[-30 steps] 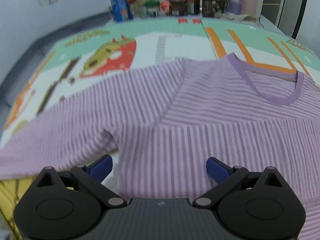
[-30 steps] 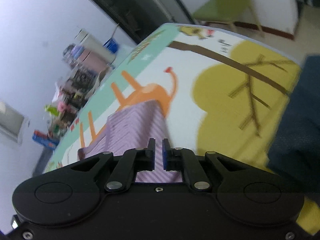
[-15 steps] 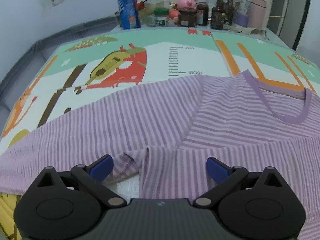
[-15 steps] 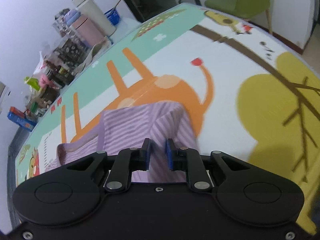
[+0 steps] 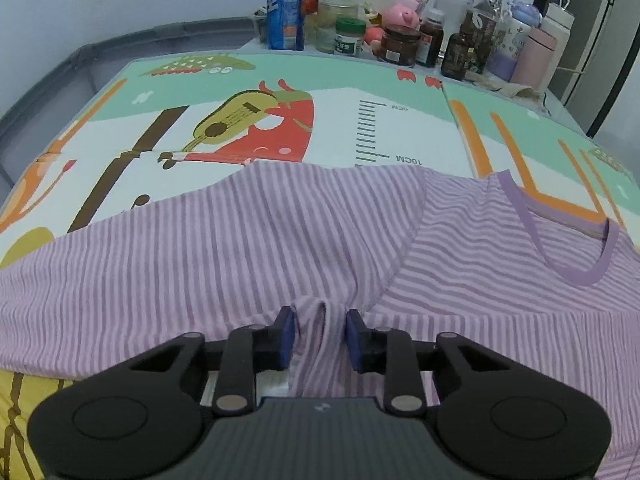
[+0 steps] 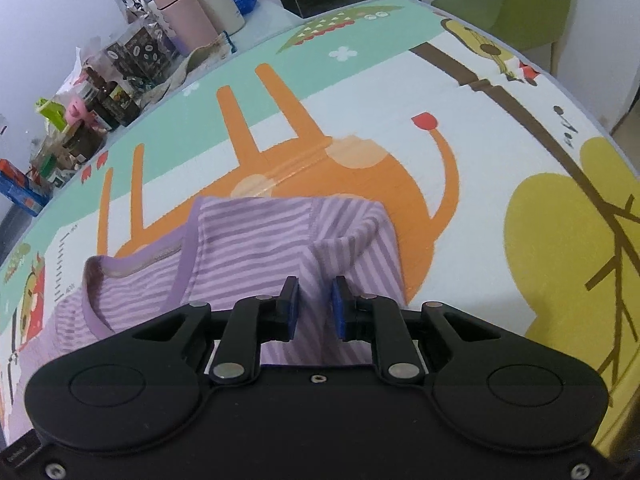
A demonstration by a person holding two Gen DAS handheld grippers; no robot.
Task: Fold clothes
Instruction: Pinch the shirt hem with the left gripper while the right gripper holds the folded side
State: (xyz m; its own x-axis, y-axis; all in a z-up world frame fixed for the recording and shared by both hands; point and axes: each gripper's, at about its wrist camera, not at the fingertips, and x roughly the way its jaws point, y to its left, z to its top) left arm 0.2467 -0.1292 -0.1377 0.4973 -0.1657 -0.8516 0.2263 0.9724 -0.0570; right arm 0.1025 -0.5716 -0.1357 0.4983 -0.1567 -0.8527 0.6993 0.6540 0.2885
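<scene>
A lilac striped long-sleeved shirt [image 5: 280, 240] lies flat on the cartoon play mat [image 5: 360, 120], its purple collar [image 5: 580, 276] at the right. My left gripper [image 5: 320, 336] is low over the underarm seam, and its jaws are closing with a raised pleat of the striped fabric pinched between the blue pads. In the right wrist view the shirt [image 6: 256, 248] shows one side folded in over the body, beside the collar [image 6: 180, 272]. My right gripper [image 6: 314, 308] stands narrow there, with a ridge of the folded fabric between its pads.
Bottles and jars [image 5: 400, 36] and a blue can [image 5: 286, 8] crowd the far edge of the table. A pink flask [image 6: 184, 16] stands among them. Beyond the mat's right end stands a green chair [image 6: 532, 4]. Bare mat [image 6: 480, 140] lies to the right of the shirt.
The left jaws went from wide apart to closed on a pleat of fabric at the underarm. The right gripper swung in over the shirt, and the fabric it carries now lies folded on the body.
</scene>
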